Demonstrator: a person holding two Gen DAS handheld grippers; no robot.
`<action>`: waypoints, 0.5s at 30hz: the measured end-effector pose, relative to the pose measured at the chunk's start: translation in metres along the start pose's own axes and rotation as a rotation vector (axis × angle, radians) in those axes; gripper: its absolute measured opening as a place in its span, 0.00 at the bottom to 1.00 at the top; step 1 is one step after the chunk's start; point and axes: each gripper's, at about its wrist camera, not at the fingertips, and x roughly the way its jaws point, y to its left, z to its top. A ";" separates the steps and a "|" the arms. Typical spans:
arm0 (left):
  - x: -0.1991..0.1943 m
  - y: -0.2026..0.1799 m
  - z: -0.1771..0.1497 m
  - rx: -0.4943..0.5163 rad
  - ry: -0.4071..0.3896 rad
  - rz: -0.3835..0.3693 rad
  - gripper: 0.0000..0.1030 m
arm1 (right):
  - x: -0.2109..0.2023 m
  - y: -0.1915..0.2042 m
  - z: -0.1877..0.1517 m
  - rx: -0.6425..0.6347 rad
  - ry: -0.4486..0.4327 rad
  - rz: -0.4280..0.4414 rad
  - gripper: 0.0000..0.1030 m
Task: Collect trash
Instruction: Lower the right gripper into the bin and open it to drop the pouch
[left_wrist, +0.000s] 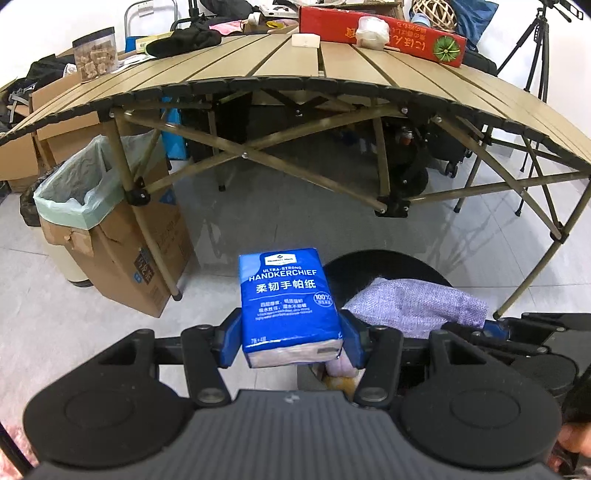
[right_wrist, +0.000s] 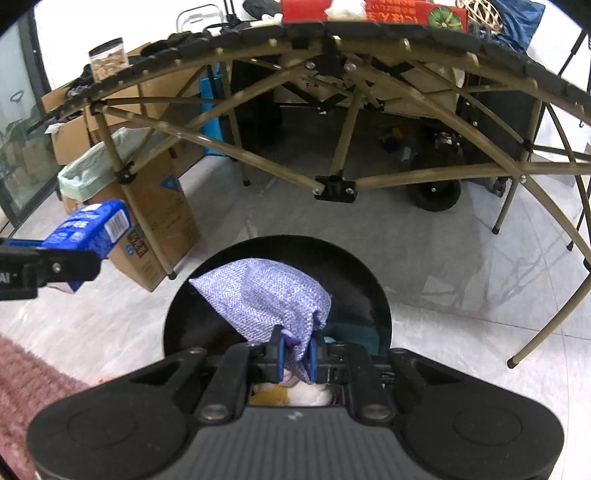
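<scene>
Upright handkerchief pack (left_wrist: 290, 306), long axis vertical, between left hand-held gripper (left_wrist: 291, 341) pads.

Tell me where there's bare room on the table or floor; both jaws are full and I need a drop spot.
The table's near slats are bare, from the jar across to the red box. The far edge is crowded. The grey floor between the lined carton and the black stool is open; table legs cross farther back.

The blue handkerchief-paper packet (left_wrist: 290, 306) sits between the left tool's (left_wrist: 290, 341) pads, left of the lilac woven cloth (right_wrist: 266, 295) over the round black stool (right_wrist: 354, 273), the slatted folding table (left_wrist: 295, 70) beyond.
</scene>
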 end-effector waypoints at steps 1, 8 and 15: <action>0.002 0.000 -0.001 -0.003 0.006 0.002 0.54 | 0.003 0.000 0.000 0.005 0.004 -0.004 0.12; 0.016 0.008 -0.017 0.001 0.052 0.027 0.54 | 0.020 -0.004 -0.013 0.005 0.016 -0.005 0.12; 0.014 0.019 -0.020 -0.025 0.053 0.026 0.54 | 0.023 -0.009 -0.016 0.032 0.024 0.001 0.24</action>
